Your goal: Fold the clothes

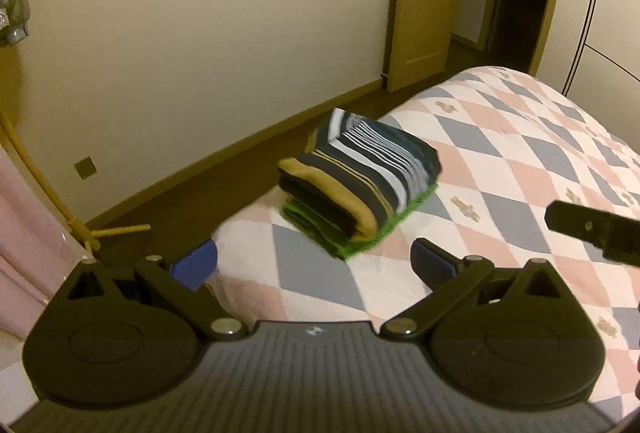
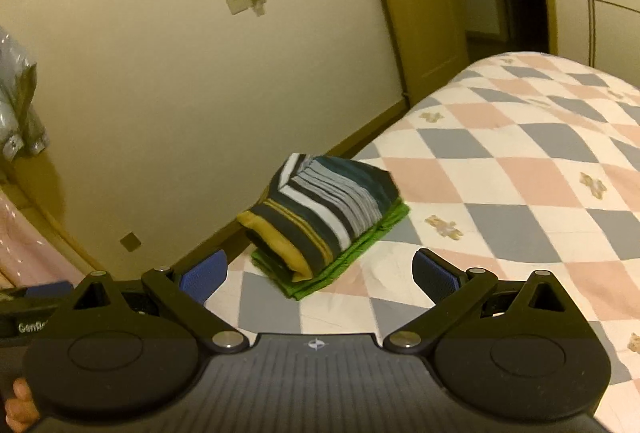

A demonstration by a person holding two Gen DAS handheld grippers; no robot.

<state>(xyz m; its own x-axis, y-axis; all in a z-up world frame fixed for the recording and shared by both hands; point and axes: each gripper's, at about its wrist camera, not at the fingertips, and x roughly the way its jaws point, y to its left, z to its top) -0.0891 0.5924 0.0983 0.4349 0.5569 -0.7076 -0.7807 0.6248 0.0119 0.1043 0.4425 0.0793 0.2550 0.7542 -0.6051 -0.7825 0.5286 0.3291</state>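
Bedding fills the right half of the left wrist view: we see a bed [image 1: 520,161] covered in a pink, grey-blue and white diamond quilt. Near its left edge, at the centre of the frame, sits a folded striped garment [image 1: 360,173], navy with white and mustard bands, stacked squarely on a folded green garment [image 1: 396,221] whose edge shows beneath it along the lower right. We see the left gripper [image 1: 314,265] in the lower part of the frame, released, its blue pads spread wide with nothing between them; it hovers short of the stack and touches neither garment. At the right edge of the frame a black part of the right gripper [image 1: 592,229] pokes in above the quilt. A cream wall fills the upper left, and a wooden door [image 1: 420,1] stands ajar at upper centre.

In the right wrist view we find the same stack at the centre of the frame, the striped garment [image 2: 328,209] resting on the green garment [image 2: 352,257], close to the bed's [image 2: 520,173] left edge. The right gripper [image 2: 320,273] sits low in the frame, also released, blue pads far apart and empty, just short of the clothes. At lower left we glimpse fingers [image 2: 18,405] of the person's hand behind the gripper body.
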